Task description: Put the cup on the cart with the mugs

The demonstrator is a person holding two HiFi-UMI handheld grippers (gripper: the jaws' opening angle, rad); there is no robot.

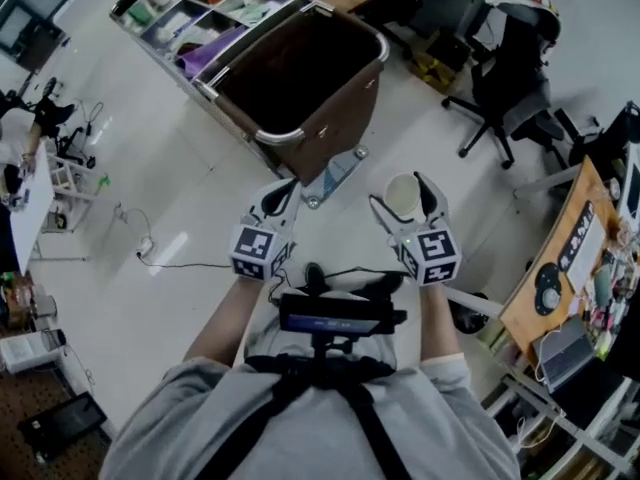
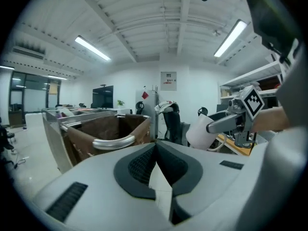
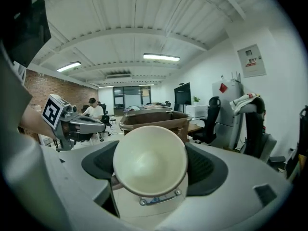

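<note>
Two hand-held grippers are held out side by side above a pale floor (image 1: 150,298), well apart from each other. The left hand-held gripper (image 1: 281,200) carries nothing. In its own view its dark ribbed pads (image 2: 139,167) are pressed together at the tips, and only a sliver of floor shows between them lower down.

Ahead of it and slightly to its left stands a large cart (image 1: 335,118) with a deep brown bin and a curved metal rail along the near rim. Beyond the bin is a grey tray of compartments holding purple, orange and pale things too small to tell. In the head view the cart's near corner lies just past the tips of the left jaws, not touching them.

Further right, the right hand-held gripper (image 1: 405,206) pinches a cream-coloured, tapered cup (image 1: 402,194) between its two pads. The cup is tipped back, with its open mouth turned toward that gripper's camera and its empty inside in plain sight. It is off the cart, in the air, to the right of the bin's near corner.

Farther ahead and to the right of the right hand-held gripper stands a black swivel office chair (image 1: 505,93). At that gripper's far right is a wooden counter (image 1: 518,318) crowded with small items, with shelving below it.
</note>
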